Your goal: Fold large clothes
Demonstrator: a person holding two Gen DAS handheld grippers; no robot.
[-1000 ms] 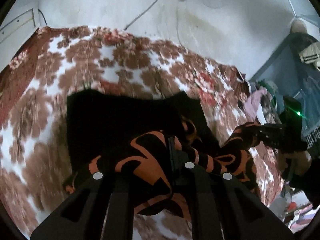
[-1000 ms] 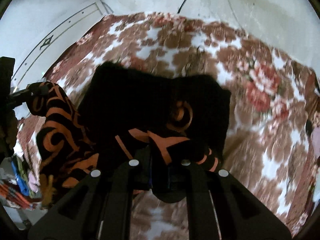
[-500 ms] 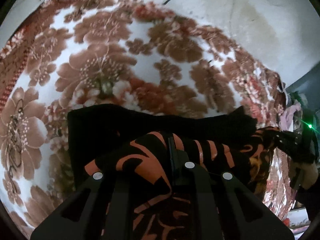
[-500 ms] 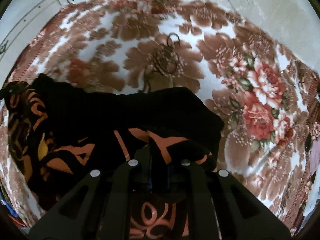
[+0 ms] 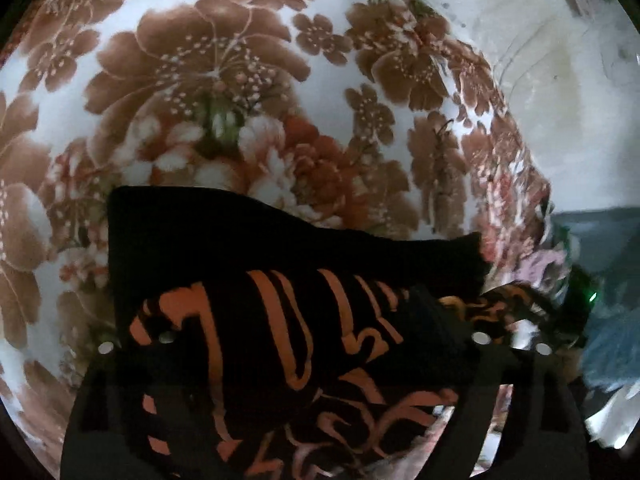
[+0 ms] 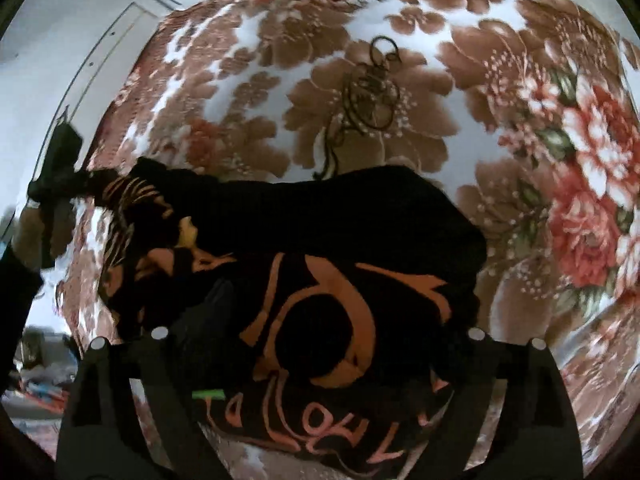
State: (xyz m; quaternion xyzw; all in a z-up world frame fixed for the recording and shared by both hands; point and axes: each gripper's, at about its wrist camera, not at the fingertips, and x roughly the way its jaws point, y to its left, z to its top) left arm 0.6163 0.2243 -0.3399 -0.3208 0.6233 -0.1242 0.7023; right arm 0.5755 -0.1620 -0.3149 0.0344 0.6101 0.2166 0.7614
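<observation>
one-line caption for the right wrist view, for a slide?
Right gripper, jaws just opened, above black-and-orange garment lying on floral blanket.

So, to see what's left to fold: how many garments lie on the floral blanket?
1: the black garment with orange print, lying folded on the blanket. More may lie outside the views; a blurred pile beyond the bed cannot be counted.
</observation>
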